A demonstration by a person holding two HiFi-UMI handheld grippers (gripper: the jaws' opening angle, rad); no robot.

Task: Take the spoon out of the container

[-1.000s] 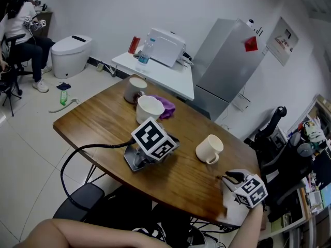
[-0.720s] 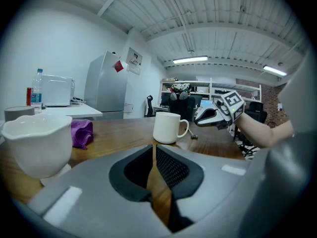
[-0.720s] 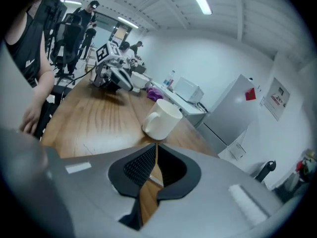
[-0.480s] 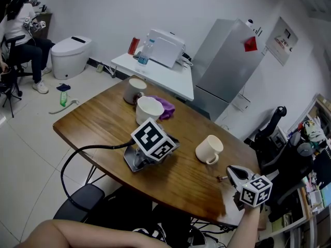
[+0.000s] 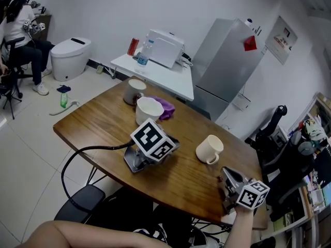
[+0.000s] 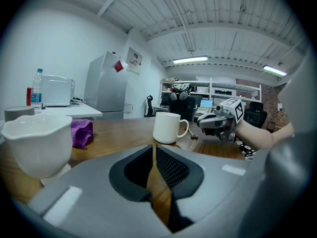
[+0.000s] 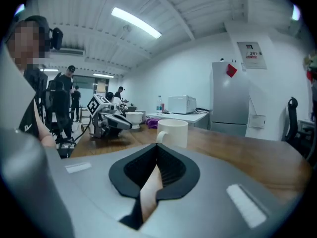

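A small metal spoon (image 6: 192, 136) lies flat on the wooden table (image 5: 103, 123), just right of a cream mug (image 5: 209, 149). My right gripper (image 5: 225, 173) is held low over the table's near right edge, just behind the spoon. It points at the mug (image 7: 172, 132), and its jaws are shut with nothing between them. My left gripper (image 5: 135, 161) rests on the table at the middle, shut and empty, under its marker cube (image 5: 152, 138). From the left gripper view the mug (image 6: 167, 127) stands straight ahead, with the right gripper (image 6: 202, 125) beyond it.
A white bowl (image 5: 149, 109) sits beside a purple cloth (image 5: 166, 106), with a grey cup (image 5: 134, 90) further back. A black cable (image 5: 77, 154) runs off the left gripper over the table's front edge. Behind stand a white side table (image 5: 160, 74) and a grey fridge (image 5: 227, 66).
The right gripper has swung from pointing left to pointing away from me and slipped slightly back along the table edge. The left gripper has not moved.
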